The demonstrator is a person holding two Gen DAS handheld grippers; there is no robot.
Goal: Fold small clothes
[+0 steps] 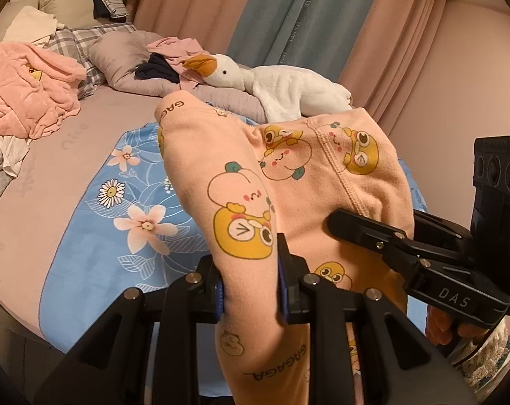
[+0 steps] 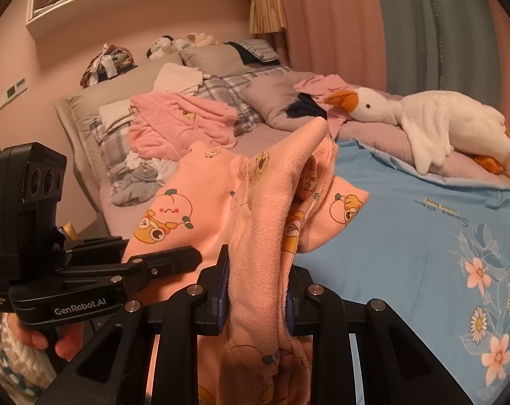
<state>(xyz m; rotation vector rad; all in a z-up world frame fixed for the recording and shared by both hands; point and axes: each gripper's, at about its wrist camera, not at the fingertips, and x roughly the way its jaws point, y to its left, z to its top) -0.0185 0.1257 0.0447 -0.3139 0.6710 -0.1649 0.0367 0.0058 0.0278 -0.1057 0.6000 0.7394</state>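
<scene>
A small peach-pink garment (image 1: 298, 168) printed with yellow cartoon frogs hangs between both grippers above the blue flowered sheet (image 1: 119, 202). My left gripper (image 1: 251, 287) is shut on a fold of it at the near edge. My right gripper (image 2: 256, 297) is shut on another bunched fold of the same garment (image 2: 265, 236). The right gripper also shows in the left wrist view (image 1: 373, 233), at the garment's right side. The left gripper shows in the right wrist view (image 2: 167, 263), at the garment's left. Part of the garment droops below both grippers, out of sight.
A white plush goose (image 1: 288, 84) lies at the far side of the bed, beside grey pillows (image 1: 126, 57). A pink fleece garment (image 1: 28, 91) and a pile of other clothes (image 2: 146, 172) lie to the left. Curtains (image 1: 322, 17) hang behind the bed.
</scene>
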